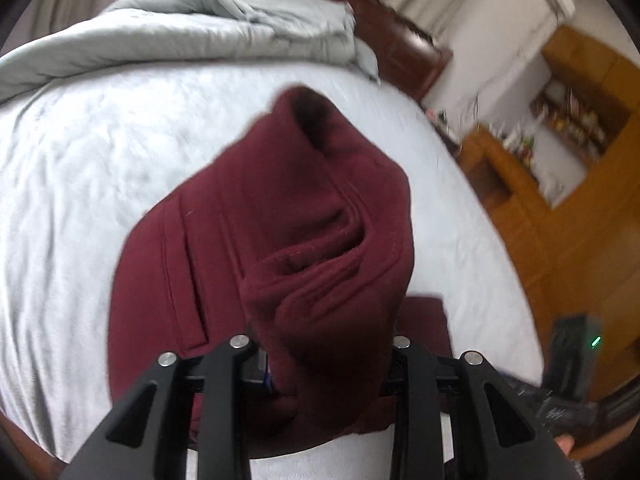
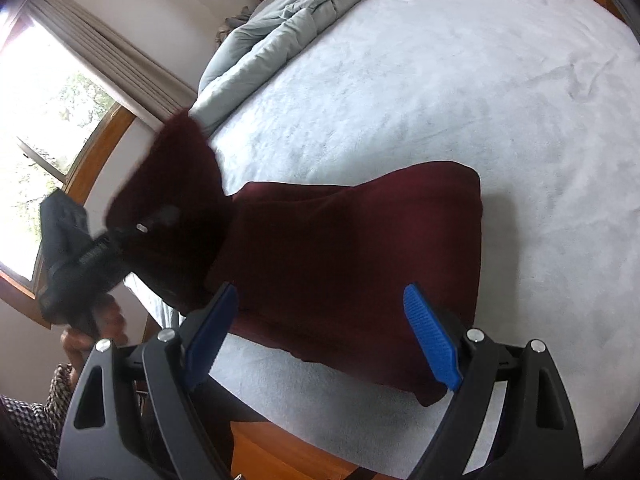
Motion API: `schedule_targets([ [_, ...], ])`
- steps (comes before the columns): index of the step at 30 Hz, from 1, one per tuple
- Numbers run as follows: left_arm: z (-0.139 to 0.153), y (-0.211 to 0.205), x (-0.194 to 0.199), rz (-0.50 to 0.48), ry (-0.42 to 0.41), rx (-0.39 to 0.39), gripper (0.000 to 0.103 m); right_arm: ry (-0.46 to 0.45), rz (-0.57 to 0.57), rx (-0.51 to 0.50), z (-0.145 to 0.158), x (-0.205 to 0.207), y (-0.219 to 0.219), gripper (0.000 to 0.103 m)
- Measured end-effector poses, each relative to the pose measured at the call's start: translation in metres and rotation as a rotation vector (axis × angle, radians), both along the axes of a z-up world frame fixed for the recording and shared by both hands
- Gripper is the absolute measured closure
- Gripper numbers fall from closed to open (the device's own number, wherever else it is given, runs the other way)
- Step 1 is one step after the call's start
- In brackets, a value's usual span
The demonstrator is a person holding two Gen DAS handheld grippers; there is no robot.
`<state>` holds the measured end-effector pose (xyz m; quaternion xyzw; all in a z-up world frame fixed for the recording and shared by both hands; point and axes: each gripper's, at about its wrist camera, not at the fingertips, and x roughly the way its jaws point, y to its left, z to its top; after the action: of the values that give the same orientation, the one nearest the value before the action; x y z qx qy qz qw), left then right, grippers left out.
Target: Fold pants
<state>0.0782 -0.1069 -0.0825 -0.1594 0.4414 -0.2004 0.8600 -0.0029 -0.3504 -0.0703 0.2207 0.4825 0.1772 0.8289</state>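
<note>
Maroon fleece pants [image 2: 360,256] lie on the pale grey bed [image 2: 460,92], soft, thick and floppy. Left hand-held gripper [image 1: 324,364] pinches one lifted end; right hand-held gripper [image 2: 316,332] hovers wide, empty, above the near hem.

home bedroom, made bed [image 2: 460,80], rumpled duvet [image 1: 180,28], curtained window [image 2: 44,92], wooden shelving [image 1: 568,112]

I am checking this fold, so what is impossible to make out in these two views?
- Left gripper fingertips: left wrist view, buried in the lifted pants.
- The same gripper in the right wrist view: motion blur and dark cloth.
- Pants' near corner: right wrist view, behind the open right gripper's finger.
</note>
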Motion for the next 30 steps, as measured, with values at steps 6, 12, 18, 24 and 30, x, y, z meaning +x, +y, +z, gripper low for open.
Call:
schedule_targets([
  [6, -0.020, -0.036, -0.015, -0.053, 0.000, 0.136, 0.072, 0.002, 0.010, 0.036, -0.003, 0.003, -0.005, 0.018],
  [12, -0.031, -0.041, -0.019, -0.064, 0.023, 0.139, 0.069, 0.031, 0.019, 0.028, -0.014, 0.010, 0.001, 0.018],
  [18, -0.019, -0.037, -0.026, -0.148, 0.121, -0.023, 0.021, 0.082, 0.001, 0.009, -0.027, 0.015, -0.001, 0.018],
  [24, 0.008, 0.029, -0.020, 0.020, 0.097, 0.019, 0.006, 0.083, 0.019, 0.056, -0.011, 0.017, 0.005, 0.013],
  [30, -0.031, 0.067, 0.003, 0.188, 0.230, 0.141, 0.007, 0.108, 0.076, 0.086, -0.002, 0.036, 0.037, 0.012],
])
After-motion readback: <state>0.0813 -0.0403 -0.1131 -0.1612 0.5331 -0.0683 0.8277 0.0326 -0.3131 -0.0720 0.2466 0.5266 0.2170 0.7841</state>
